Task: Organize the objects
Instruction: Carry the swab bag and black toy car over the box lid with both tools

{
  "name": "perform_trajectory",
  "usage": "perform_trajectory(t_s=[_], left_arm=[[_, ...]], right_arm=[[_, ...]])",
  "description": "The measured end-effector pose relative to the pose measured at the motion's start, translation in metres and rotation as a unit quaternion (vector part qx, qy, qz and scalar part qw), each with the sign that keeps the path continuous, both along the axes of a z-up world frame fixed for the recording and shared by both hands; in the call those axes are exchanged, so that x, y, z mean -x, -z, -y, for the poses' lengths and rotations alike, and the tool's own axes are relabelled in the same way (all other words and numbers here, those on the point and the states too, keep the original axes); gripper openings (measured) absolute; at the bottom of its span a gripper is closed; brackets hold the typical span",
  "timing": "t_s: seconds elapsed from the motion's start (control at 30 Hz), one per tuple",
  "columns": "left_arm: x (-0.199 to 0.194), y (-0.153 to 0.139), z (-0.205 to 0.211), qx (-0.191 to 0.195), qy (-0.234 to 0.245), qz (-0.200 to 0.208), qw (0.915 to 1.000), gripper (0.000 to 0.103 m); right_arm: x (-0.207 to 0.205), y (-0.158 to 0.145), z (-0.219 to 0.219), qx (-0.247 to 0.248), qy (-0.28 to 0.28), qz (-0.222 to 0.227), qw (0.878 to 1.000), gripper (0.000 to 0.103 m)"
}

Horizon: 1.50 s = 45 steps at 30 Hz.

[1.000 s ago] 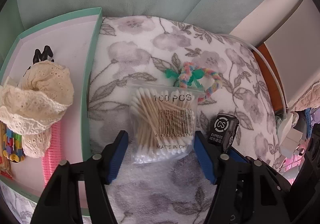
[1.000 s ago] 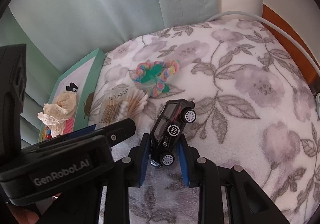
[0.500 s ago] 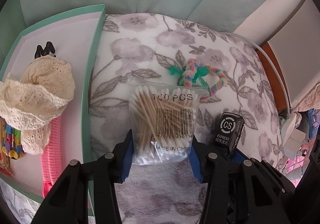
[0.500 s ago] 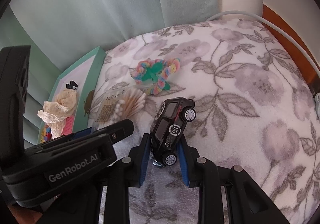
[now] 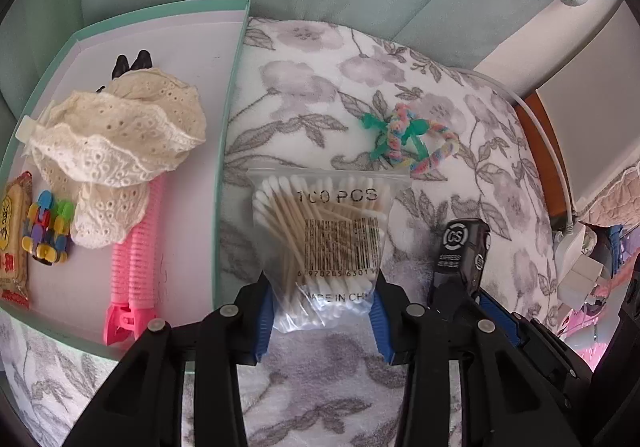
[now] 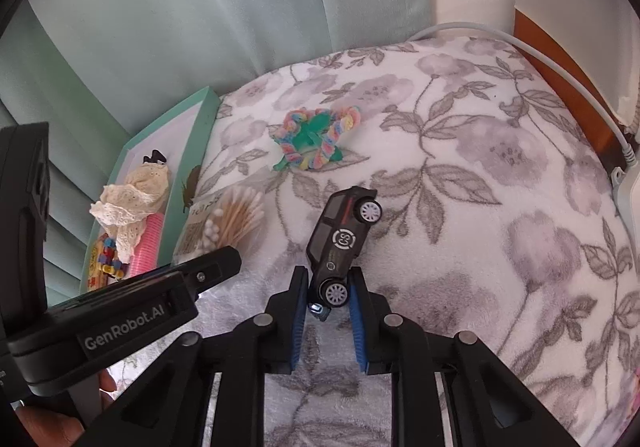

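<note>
Your left gripper (image 5: 322,313) is pinching the swab bag (image 5: 324,243), near end hidden | your right gripper (image 6: 327,313) is clamping the toy car (image 6: 340,239) above the blanket (image 6: 480,167), nose hidden | both beside the tray (image 5: 224,175).

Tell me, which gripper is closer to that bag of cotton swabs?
Left. The left gripper has its fingers on either side of the cotton swab bag. The right gripper is off to the bag's right, shut on the toy car.

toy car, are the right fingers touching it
Touching. The right wrist view shows the right gripper fingers pressed against both sides of the toy car, lifting it tilted.
</note>
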<state>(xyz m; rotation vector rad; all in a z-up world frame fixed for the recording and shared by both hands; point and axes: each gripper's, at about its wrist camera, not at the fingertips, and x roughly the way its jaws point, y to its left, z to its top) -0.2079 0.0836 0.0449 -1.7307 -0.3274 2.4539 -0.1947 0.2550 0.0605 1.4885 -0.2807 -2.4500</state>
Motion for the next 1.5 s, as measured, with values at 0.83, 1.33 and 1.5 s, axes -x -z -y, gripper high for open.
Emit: perform_trajectory(t_s=[0.83, 1.33, 1.5], left_arm=[[-0.069, -0.05, 0.05, -0.055, -0.058, -0.044, 0.9958, 0.041], [-0.093, -0.075, 0.082, -0.06, -0.094, -0.074, 0.991, 0.041], [-0.096, -0.078, 0.093, -0.06, -0.109, -0.077, 0.9892, 0.041]], right_arm=[[-0.051, -0.038, 0.007, 0.001, -0.015, -0.027, 1.0, 0.017], [-0.067, -0.081, 0.024, 0.002, -0.032, -0.072, 0.997, 0.017], [-0.07, -0.091, 0.037, 0.006, -0.045, -0.08, 0.996, 0.017]])
